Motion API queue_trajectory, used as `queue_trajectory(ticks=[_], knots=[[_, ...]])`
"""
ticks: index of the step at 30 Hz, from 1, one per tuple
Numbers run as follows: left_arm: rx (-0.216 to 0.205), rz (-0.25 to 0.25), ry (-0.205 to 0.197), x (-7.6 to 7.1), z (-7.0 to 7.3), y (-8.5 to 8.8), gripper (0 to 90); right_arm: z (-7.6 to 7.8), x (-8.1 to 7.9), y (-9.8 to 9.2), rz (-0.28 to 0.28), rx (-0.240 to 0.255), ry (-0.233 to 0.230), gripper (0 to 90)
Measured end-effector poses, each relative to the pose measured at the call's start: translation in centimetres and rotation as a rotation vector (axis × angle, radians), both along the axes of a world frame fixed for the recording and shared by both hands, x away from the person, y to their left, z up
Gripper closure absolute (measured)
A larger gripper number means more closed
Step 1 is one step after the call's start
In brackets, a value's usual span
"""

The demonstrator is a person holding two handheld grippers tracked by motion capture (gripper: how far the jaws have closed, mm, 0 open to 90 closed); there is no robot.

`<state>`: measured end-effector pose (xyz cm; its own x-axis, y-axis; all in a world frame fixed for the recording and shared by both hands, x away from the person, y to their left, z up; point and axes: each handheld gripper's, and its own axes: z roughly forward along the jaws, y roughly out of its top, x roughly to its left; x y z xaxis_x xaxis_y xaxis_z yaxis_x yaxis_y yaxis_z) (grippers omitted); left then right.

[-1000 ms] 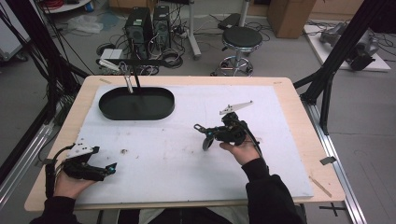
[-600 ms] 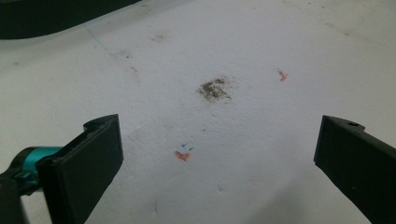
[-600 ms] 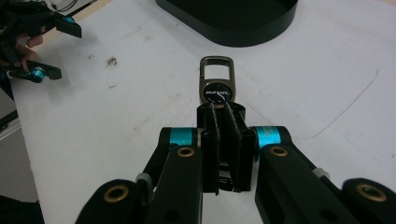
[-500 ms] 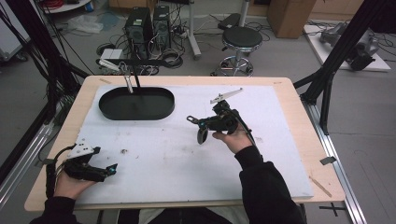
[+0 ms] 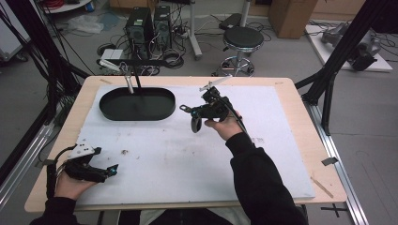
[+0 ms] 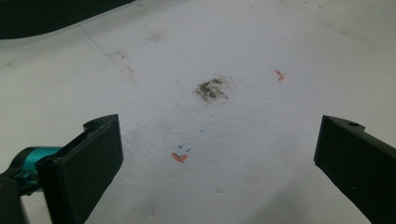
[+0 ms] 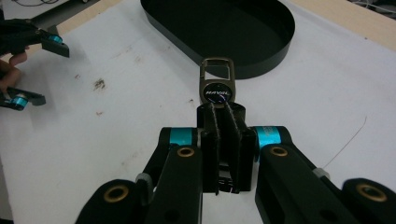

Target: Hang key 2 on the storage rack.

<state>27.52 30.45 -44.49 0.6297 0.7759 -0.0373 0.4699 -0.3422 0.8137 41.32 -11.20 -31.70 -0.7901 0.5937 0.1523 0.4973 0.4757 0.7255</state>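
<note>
One keyring [image 7: 215, 88] pinched in right gripper [image 7: 223, 114] fingers, one black tray [image 5: 136, 104] ahead on the surface [image 5: 187, 159]. Left gripper [image 6: 215, 154] wide open (holding nothing).

A dark key fob [image 7: 216, 91] with a metal clasp loop pokes lengthwise from the shut right gripper [image 7: 223, 122], above the tabletop [image 7: 303, 98]

The key fob [image 7: 216, 88] in the right gripper [image 7: 223, 122] looks like brushed metal with a dull sheen, its round badge glossy. The gripper's pads are matt black, rubbery-looking; its collars are shiny teal metal, with brass-coloured rivets. The oval tray [image 7: 261, 56] is matt black, smooth plastic by its look. The white sheet [image 6: 261, 42] is matt, faintly grainy and stained, on a pale wooden worktop [image 5: 300, 101].
</note>
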Motion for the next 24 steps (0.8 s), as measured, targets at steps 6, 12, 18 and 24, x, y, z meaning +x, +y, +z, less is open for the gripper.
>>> queue_trajectory(ticks=[6, 12, 18, 24], knots=[[-0.003, 0.003, -0.002, 0.0, 0.0, 0.0, 1.7, 1.2, 1.0, 1.1, 0.014, -0.001, -0.011, 85.4], [-0.001, -0.015, 0.004, 0.0, -0.1, -0.1, 1.8, 2.6, 1.8, 1.7, 0.015, 0.017, -0.032, 85.4], [-0.017, -0.013, 0.0, -0.1, -0.1, -0.2, 1.8, 3.9, 2.8, 2.3, 0.011, 0.016, -0.046, 85.4], [-0.02, -0.02, 0.001, 0.0, -0.1, -0.1, 1.8, 4.6, 4.1, 3.5, 0.013, -0.003, -0.05, 85.3]])
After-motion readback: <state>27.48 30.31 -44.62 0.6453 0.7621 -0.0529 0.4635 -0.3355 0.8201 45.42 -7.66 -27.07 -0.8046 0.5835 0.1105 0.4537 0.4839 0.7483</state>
